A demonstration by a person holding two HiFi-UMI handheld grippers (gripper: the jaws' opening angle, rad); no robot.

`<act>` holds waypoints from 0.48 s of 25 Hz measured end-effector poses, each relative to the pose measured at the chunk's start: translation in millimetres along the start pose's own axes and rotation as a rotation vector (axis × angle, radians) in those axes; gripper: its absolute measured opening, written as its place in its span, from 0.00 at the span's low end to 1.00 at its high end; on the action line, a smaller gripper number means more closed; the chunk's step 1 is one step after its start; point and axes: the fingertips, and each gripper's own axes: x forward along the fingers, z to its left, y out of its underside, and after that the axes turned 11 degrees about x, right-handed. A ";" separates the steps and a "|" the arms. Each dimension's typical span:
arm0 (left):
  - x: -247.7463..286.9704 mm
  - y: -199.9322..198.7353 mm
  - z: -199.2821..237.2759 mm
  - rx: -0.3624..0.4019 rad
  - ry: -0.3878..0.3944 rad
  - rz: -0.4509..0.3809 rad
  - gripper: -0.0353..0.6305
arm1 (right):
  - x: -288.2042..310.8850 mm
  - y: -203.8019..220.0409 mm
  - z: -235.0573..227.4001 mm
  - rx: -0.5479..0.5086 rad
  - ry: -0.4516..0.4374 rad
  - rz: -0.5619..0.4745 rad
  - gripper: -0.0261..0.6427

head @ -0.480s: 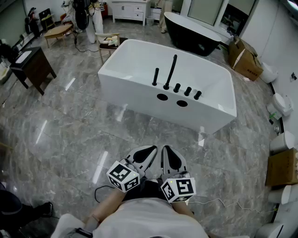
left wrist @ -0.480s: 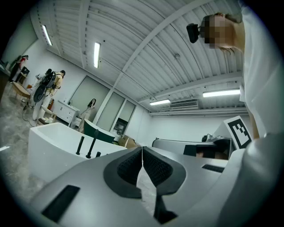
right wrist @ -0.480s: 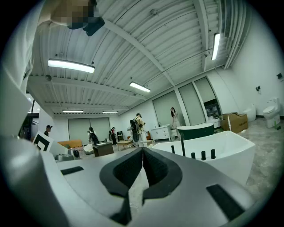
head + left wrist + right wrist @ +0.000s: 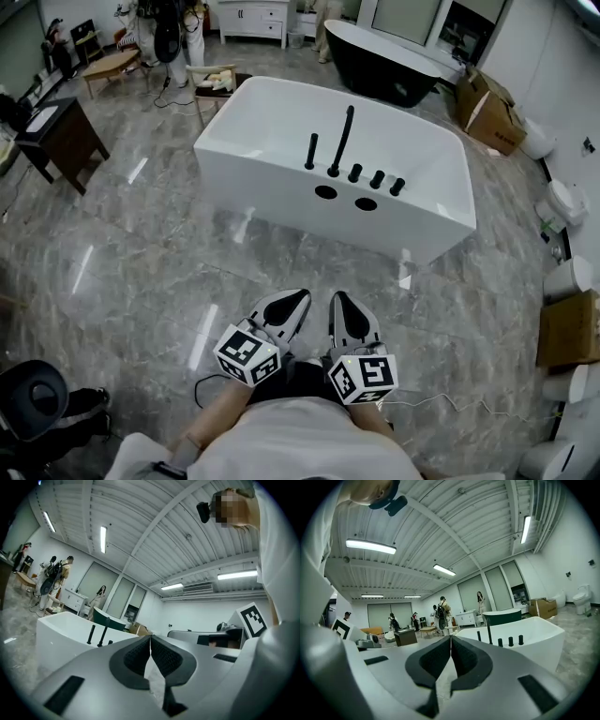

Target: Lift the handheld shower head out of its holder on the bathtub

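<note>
1. Fingers point(image 4: 133, 656) of the left gripper point(image 4: 150, 638) were pressed together at the tips with nothing between them. The right gripper point(image 4: 450, 639) was closed the same way. Both were empty, held close in front of the person and pointing roughly level.
2. I took the shower head point(image 4: 343, 139) to be the tall, thin black rod. It leaned slightly in its holder point(image 4: 334, 173) on the near rim of the white bathtub point(image 4: 272, 178), well apart from both grippers, with bare marble floor point(image 4: 141, 262) between.
3. A shorter black post point(image 4: 311, 152) stood just beside the rod on one side and a row of knobs point(image 4: 377, 180) on the other. A careless reach could have closed on the wrong fitting.
4. The rod looked slim and glossy, so a light pinch might have let it slip or twist. Pulling at an angle, not along the holder, could have jammed it. No hose was visible, but one could have dragged on the lift.
5. Neither pair of fingers could take the rod until it was opened — arriving closed would only have knocked it.
6. Only the head view showed both grippers together and the stretch of floor left to cross.
7. The left gripper view added the right gripper's marker cube point(image 4: 253, 619) at its edge.
8. The right gripper view showed the fittings in profile above the tub rim, and people point(image 4: 442, 609) standing far across the room.
</note>
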 end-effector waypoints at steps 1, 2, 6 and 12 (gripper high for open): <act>-1.0 -0.1 1.9 0.000 -0.002 0.000 0.07 | 1.4 1.0 0.5 0.004 0.003 0.003 0.07; -2.1 0.1 3.5 -0.001 -0.003 0.001 0.07 | 2.6 2.3 1.0 0.010 0.007 0.006 0.07; -8.4 1.0 10.1 -0.009 0.000 0.002 0.07 | 6.5 7.0 5.5 0.050 0.011 -0.001 0.07; -20.2 3.8 20.5 -0.004 0.019 0.002 0.07 | 12.7 14.3 12.8 0.066 0.039 -0.024 0.07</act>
